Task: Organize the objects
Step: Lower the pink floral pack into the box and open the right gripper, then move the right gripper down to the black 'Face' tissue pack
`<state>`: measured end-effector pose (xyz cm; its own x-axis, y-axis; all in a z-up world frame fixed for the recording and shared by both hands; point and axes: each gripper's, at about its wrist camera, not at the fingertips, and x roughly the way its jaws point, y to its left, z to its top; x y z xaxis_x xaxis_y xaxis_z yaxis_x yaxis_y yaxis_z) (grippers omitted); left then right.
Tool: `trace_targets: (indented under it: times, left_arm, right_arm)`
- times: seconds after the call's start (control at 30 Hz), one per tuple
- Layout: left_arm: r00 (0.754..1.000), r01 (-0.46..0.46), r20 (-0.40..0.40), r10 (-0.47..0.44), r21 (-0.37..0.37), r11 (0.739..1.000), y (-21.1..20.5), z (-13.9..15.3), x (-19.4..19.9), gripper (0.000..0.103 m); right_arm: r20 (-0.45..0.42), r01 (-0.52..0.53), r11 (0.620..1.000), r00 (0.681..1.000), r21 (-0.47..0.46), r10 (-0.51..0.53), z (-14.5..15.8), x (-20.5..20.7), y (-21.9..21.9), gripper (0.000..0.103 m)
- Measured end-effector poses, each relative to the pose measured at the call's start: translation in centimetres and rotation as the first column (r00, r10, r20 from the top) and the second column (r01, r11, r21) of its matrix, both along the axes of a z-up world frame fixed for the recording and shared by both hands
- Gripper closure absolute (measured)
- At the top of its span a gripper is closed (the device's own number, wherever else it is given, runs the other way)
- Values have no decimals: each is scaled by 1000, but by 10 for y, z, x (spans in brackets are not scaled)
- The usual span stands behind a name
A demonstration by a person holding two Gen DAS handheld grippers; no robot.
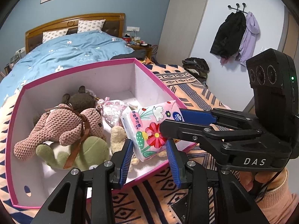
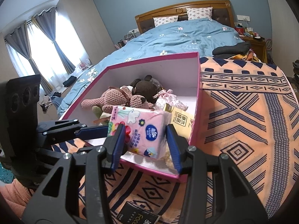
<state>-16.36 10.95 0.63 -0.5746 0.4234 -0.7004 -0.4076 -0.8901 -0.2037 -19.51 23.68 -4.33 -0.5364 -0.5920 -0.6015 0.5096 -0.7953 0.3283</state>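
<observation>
On the left, the left claw is nearly shut, and its blue pads seem to press on the low end of the pink tissue pack. I read that as a narrow grip. The pack hangs tilted in the air just above the near right corner of the pink box, which sits on the patterned blanket on the bed. Its long axis climbs from the left claw up and away to the right.

The right claw comes in crosswise at the higher end and is closed on it, a little wider, with one pad on each broad face. So both hands are at the pack and neither is nearer.

Below it, the knitted toys fill the left of the box and a yellow pack leans at the right wall. The bare floor lies straight beneath, so I judge the move is down rather than sideways.
</observation>
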Motion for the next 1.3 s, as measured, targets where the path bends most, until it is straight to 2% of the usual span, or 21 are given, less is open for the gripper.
trace_targets:
  times: [0.27, 0.5, 0.8, 0.93, 0.97, 1.03, 1.2, 1.3]
  left_arm:
    - [1000, -8, 20, 8, 5, 1000, -3, -4, -6, 66]
    - [1000, -22, 6, 22, 14, 1000, -6, -4, -2, 64]
    - [997, -48, -57, 48, 13, 999, -11, 4, 23, 45]
    - [996, -47, -82, 47, 7, 999, -10, 8, 37, 43]
    - [994, -49, -94, 49, -1, 999, -9, 10, 41, 41]
    - [991, -51, -123, 49, -14, 999, -8, 13, 50, 30]
    - [986, -51, -163, 44, -38, 998, -11, 16, 73, 29]
    - [986, -46, -161, 40, -34, 998, -15, 12, 86, 29]
  right_arm:
    - [-25, 40, 999, 999, 37, -39, 2, -1, -3, 55]
    - [-30, 36, 999, 999, 19, -36, 3, 4, 2, 51]
    - [-47, 11, 1000, 999, -19, -11, 8, 22, 10, 47]
    - [-66, -6, 1000, 998, -27, 4, 11, 35, 11, 47]
    - [-71, -12, 1000, 997, -29, 9, 13, 39, 11, 43]
    - [-83, -20, 999, 996, -32, 17, 15, 46, 12, 38]
    - [-89, -40, 998, 995, -41, 36, 15, 66, 17, 38]
    - [-83, -47, 998, 996, -38, 44, 11, 76, 21, 38]
